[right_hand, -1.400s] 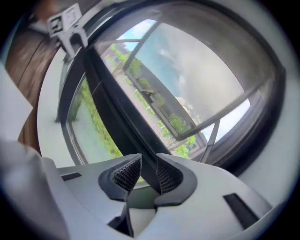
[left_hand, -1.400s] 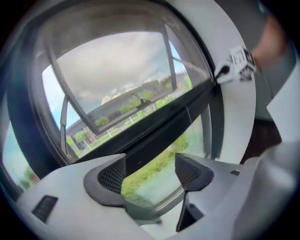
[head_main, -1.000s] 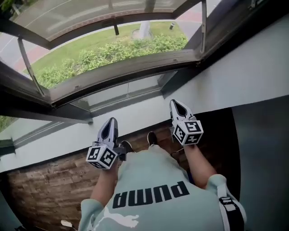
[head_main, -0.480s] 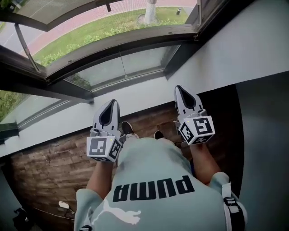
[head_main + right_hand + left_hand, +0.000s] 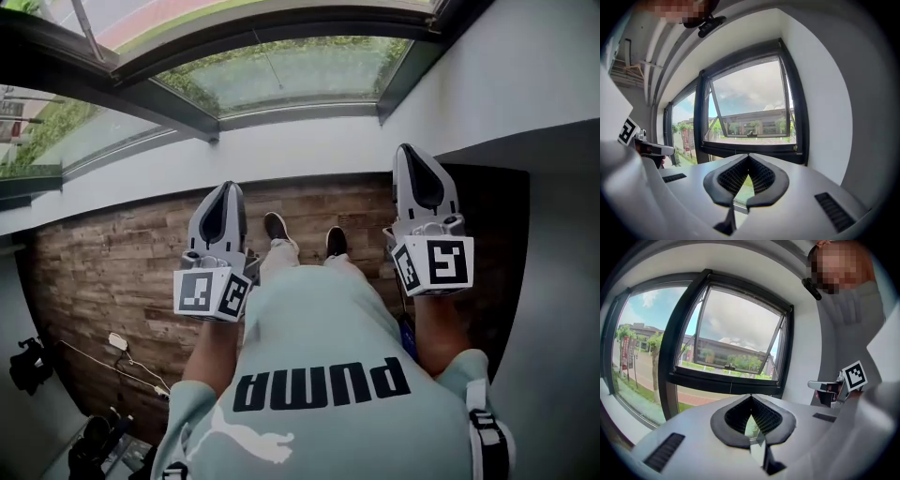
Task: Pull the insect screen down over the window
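Observation:
The window (image 5: 281,70) has a black frame, and its upper sash (image 5: 736,333) is tilted outward over lawn and buildings. It also fills the middle of the right gripper view as the window (image 5: 750,101). I cannot make out an insect screen in any view. My left gripper (image 5: 229,187) is held in front of my chest, pointing at the window, shut with nothing in it (image 5: 751,398). My right gripper (image 5: 413,150) is held alongside it, a little further forward, also shut and empty (image 5: 748,157). Both are well back from the window frame.
A white sill and wall (image 5: 300,141) run below the glass. Underneath is a wooden floor (image 5: 112,253) with my shoes (image 5: 277,227) on it. A cable and small white item (image 5: 117,342) and dark gear (image 5: 28,364) lie at the lower left. A dark panel (image 5: 511,216) borders the right.
Both grippers have come up and now point more level at the window, staying shut. In the head view the window has slid toward the top edge and more floor shows.

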Action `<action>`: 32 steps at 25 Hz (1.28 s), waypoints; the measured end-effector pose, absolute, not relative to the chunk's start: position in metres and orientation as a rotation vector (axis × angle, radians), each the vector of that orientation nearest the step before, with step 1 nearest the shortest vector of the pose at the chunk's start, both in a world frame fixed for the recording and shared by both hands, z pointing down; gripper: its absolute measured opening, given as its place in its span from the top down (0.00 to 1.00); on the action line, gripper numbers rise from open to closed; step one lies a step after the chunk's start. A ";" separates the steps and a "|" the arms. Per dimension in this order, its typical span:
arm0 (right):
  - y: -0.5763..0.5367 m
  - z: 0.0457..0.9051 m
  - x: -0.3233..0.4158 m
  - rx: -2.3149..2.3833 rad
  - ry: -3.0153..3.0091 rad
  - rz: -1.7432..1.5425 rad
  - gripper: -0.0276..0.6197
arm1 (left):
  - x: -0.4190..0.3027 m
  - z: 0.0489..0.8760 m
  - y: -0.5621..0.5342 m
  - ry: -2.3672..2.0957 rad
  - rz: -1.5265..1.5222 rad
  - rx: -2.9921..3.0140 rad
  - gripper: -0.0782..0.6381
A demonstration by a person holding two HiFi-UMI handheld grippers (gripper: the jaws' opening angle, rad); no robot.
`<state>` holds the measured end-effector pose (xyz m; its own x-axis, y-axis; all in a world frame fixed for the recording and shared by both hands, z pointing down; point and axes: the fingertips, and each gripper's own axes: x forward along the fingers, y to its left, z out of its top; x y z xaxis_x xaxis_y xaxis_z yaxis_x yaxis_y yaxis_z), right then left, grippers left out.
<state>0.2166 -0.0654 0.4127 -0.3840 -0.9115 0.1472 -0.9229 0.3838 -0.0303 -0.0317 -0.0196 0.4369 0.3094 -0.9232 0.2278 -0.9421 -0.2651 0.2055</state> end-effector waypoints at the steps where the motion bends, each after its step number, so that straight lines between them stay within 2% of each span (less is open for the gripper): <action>1: -0.057 0.412 0.218 1.673 -2.531 0.160 0.95 | -0.030 0.435 -0.011 -1.693 0.101 2.285 0.87; 10: -0.001 0.410 0.196 1.673 -2.598 0.201 0.95 | -0.050 0.423 0.051 -1.784 0.136 2.329 0.87; 17: 0.096 0.417 0.130 1.706 -2.558 0.272 0.95 | -0.105 0.439 0.161 -1.752 0.126 2.344 0.87; 25: 0.225 0.409 0.058 1.689 -2.537 0.209 0.95 | -0.165 0.438 0.272 -1.749 0.103 2.366 0.87; 32: 0.291 0.415 0.037 1.620 -2.536 0.191 0.95 | -0.154 0.440 0.315 -1.690 0.105 2.403 0.87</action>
